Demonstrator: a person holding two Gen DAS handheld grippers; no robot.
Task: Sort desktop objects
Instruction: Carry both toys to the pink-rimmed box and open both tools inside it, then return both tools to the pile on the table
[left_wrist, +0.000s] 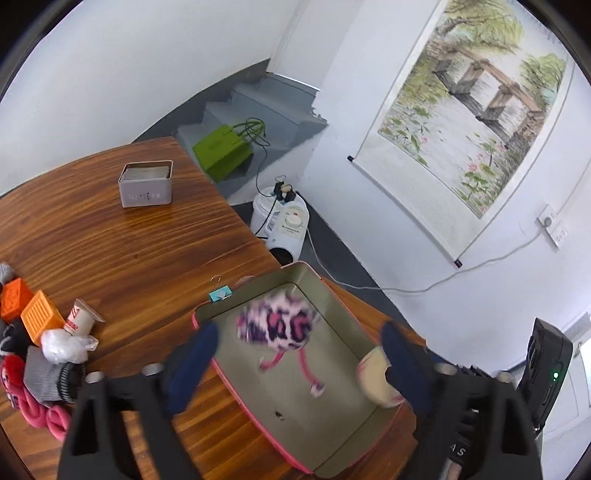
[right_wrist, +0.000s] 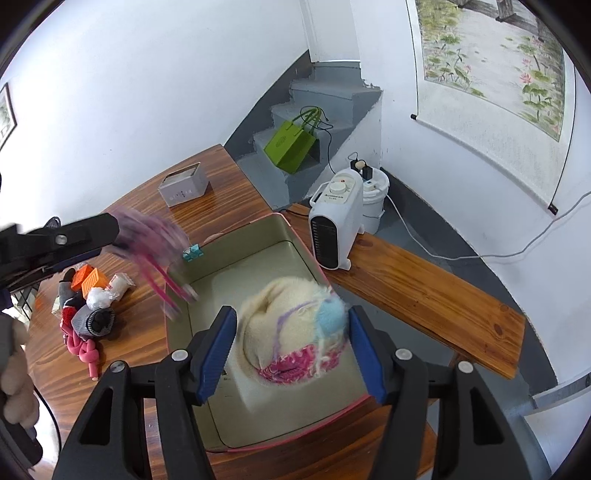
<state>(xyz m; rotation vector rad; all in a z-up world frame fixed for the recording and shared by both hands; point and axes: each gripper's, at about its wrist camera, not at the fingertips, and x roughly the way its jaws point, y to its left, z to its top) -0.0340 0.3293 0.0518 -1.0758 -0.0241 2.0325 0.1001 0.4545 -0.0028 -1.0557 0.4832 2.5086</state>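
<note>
A pink-rimmed tin box lies open on the wooden table. A pink and purple patterned hat with pink strings is blurred in mid-air over the box, between the wide-open fingers of my left gripper; in the right wrist view the hat hangs just off the left gripper's tip. A cream knitted hat with a pink band rests in the box between the fingers of my right gripper, which is open around it. The cream hat also shows in the left wrist view.
A pile of socks, orange blocks, a small cup and a plastic wad lies at the table's left. A grey tin stands farther back. A teal binder clip sits by the box. A white heater stands on a bench.
</note>
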